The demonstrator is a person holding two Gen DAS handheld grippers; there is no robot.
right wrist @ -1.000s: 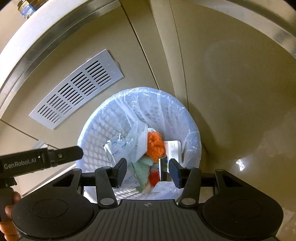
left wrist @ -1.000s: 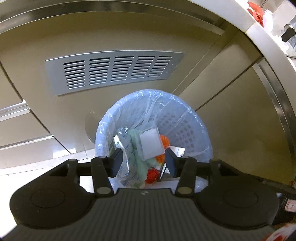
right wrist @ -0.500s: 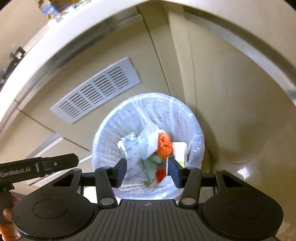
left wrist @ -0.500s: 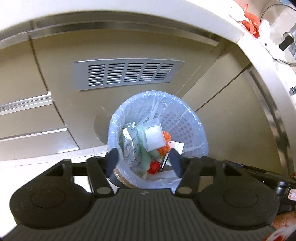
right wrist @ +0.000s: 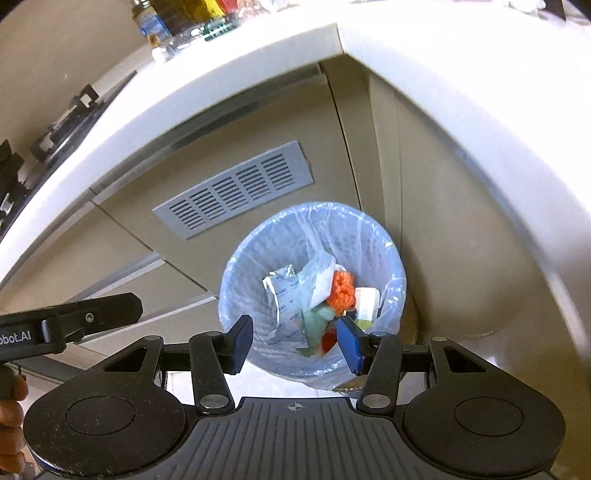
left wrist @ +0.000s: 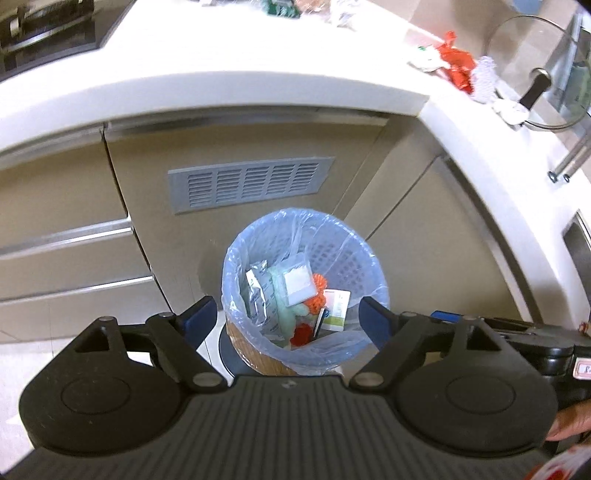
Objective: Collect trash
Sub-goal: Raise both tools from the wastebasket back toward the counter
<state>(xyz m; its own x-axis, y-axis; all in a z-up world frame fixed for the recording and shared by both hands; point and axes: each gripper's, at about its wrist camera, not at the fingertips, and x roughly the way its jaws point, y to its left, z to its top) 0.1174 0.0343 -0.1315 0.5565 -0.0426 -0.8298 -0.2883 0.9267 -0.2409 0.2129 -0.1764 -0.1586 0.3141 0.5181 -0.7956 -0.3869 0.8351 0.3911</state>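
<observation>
A white mesh trash bin with a blue liner stands on the floor against the cabinet. It holds silver packets, an orange crumpled piece, a white card box and green and red scraps. My left gripper hovers above it, its jaws opening wide with nothing between them. My right gripper is also above the bin, open about half way and holding nothing. Red wrappers and white crumpled paper lie on the countertop at the upper right.
A white countertop curves over beige cabinet fronts with a grey vent grille and drawers at the left. A stove, a glass lid and bottles sit on top. A hand holds the left gripper.
Both grippers have risen away from the bin, which looks smaller, and the countertop has come into view. The left jaws have spread much wider. The right jaws kept their gap.
</observation>
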